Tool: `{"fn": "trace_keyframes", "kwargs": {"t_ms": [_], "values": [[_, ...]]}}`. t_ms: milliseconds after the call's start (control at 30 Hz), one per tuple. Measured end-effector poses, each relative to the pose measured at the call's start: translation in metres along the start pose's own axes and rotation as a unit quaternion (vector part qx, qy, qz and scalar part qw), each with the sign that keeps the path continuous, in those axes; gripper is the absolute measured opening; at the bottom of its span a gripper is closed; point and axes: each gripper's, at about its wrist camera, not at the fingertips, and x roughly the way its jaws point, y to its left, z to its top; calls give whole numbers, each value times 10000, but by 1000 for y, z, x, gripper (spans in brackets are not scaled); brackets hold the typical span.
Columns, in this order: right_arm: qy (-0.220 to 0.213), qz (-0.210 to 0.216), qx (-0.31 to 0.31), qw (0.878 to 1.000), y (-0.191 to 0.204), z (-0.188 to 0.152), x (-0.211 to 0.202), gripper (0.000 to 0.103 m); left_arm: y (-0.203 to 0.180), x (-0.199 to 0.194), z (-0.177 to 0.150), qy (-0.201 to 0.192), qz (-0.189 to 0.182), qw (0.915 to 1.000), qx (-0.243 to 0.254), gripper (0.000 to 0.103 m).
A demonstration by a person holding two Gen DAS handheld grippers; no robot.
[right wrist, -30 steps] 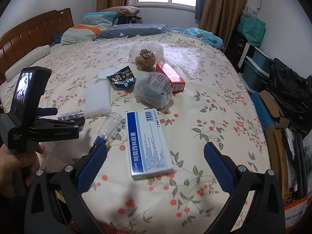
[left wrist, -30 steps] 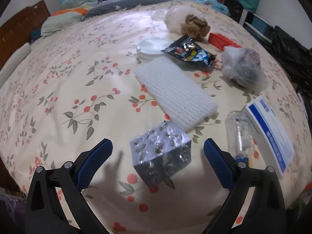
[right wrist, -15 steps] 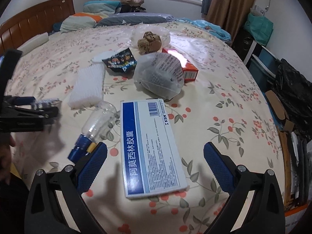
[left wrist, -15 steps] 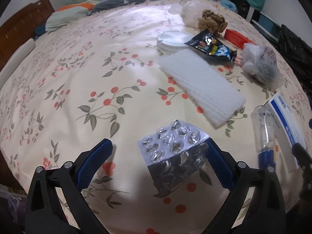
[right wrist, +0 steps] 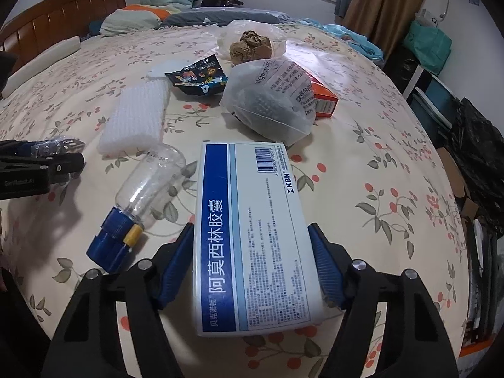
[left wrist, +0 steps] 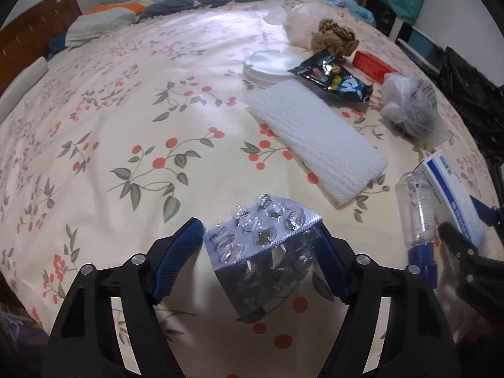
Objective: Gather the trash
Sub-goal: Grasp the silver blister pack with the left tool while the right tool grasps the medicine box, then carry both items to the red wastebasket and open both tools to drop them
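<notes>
Trash lies on a floral bedspread. My left gripper is shut on a bent silver blister pack near the bed's front edge. My right gripper is shut on a white and blue medicine box, its fingers pressing both long sides. A clear bottle with a blue cap lies just left of the box; it also shows in the left wrist view. The left gripper shows at the left edge of the right wrist view.
Farther back lie a white foam sheet, a dark snack wrapper, a white lid, a plastic bag with dark contents, a red box and crumpled brown paper. Clutter stands right of the bed.
Both grippers moved forward and closed: the left onto the blister pack, the right onto the medicine box. Both were open a second ago.
</notes>
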Motion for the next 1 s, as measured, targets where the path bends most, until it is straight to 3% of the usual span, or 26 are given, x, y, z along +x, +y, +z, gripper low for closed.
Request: {"fn": "trace_keyframes", "kwargs": {"t_ms": [667,1000], "values": [[-138,140,352,9992,-15,-15,-42,69,-23,-33,-17,-125,-421,9986,309,70],[-272,260,372,9986,-2,-34,-94,69,-40,-71,-42,-145,-620,9965,539,70]]}}
